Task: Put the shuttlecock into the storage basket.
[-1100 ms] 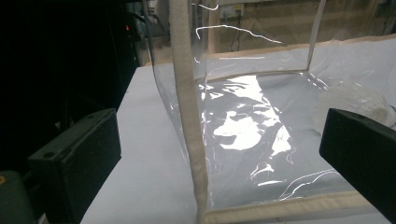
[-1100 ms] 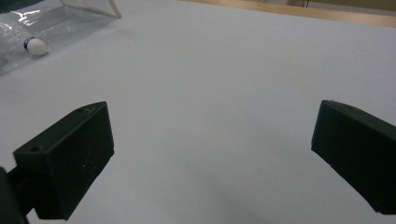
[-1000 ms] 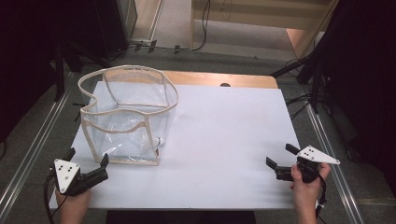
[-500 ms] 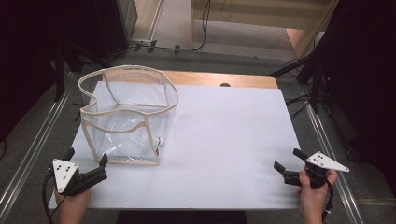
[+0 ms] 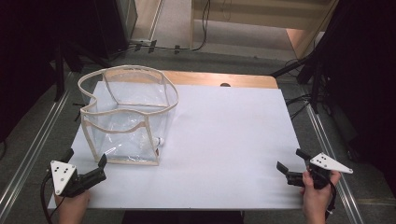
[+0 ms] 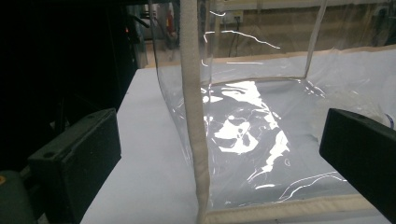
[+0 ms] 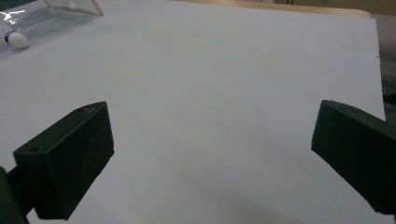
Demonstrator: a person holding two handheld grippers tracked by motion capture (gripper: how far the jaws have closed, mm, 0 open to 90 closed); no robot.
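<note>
Clear plastic edged in beige tape: an open-topped bag (image 5: 126, 116), standing mouth-up on the far-left part of the white table sheet (image 5: 224, 149), rim wavy and sagging on the near side. Just beside its near-left bottom corner, the left gripper (image 5: 86, 156), tongs apart and holding nothing, aimed at the bag. In the left gripper view, squarely between those tongs, the upright beige corner seam (image 6: 194, 116) with the bottom hem running off to the right. Judged as the approach to a first grasp on the bag. Best taken on the taped seam or the hem, not on the bare film: slippery, glossy, likely to crumple and slide out. Ease forward low and straight until the seam sits deep between the pads, then close gently; no pushing beforehand, since so light a bag would probably skate across the sheet or fold over. Mind the small white cap-like piece (image 5: 160, 140) at the near-right bottom corner; inside or outside the film, cannot tell. Well apart, at the near-right edge of the sheet, the right gripper (image 5: 289, 158), tongs likewise apart and empty over bare sheet; worth bringing across to steady the far rim once the left has hold.
</note>
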